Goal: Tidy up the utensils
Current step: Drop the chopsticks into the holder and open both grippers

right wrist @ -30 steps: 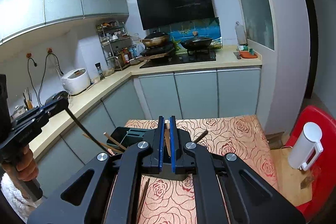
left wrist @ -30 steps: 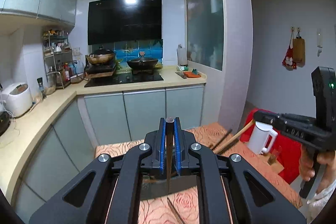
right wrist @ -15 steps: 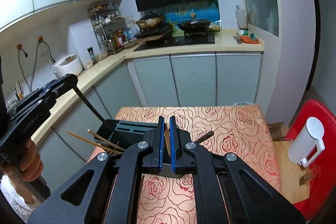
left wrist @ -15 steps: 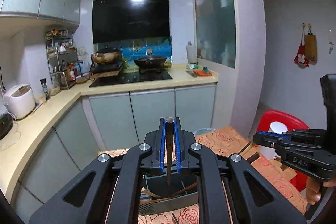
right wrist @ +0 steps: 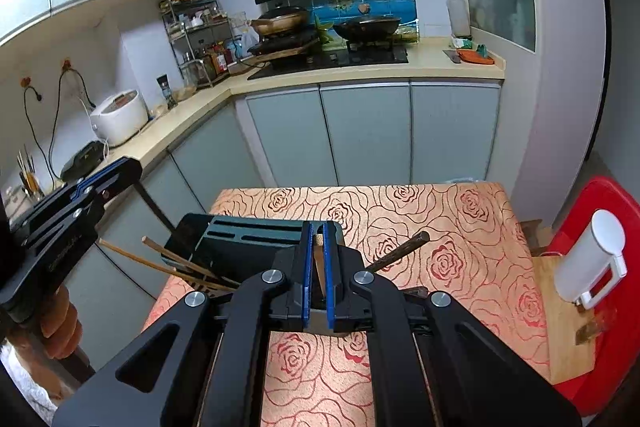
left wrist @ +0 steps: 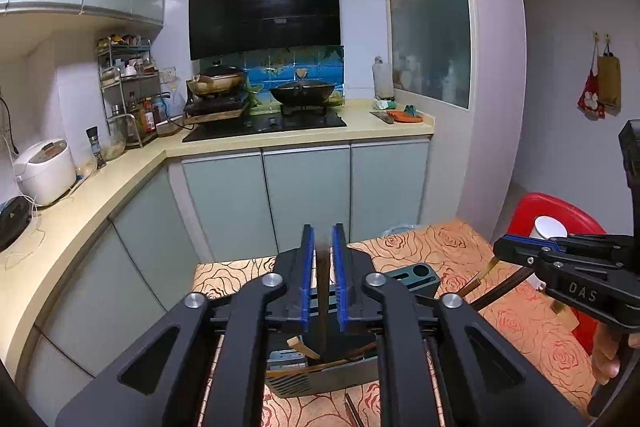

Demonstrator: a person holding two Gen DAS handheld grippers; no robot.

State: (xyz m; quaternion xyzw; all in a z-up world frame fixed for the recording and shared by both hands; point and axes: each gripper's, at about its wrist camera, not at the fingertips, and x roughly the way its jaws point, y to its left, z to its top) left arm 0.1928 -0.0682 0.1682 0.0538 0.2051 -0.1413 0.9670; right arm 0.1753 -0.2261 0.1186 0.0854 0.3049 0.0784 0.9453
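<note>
- tablecloth [right wrist: 460, 227] looks like woven cloth, orange with a rose print and a slight sheen
- utensil holder [right wrist: 248, 243] is matt dark plastic, slotted top
- chopsticks [right wrist: 168, 263] are plain wood, pale and unvarnished-looking
- left gripper [left wrist: 322, 291]: matt black plastic arms, blue ribbed pads, shiny metal bolts
- range hood [left wrist: 264, 7] is glossy black glass
- kettle [right wrist: 592, 259] is smooth white plastic

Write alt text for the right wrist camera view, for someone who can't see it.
The right hand-held gripper is shut on a thin wooden utensil above a dark utensil holder on a rose-patterned tablecloth. At left, the left hand-held gripper holds a dark chopstick over the holder, where other chopsticks lean. Kitchen cabinets stand behind.
</note>
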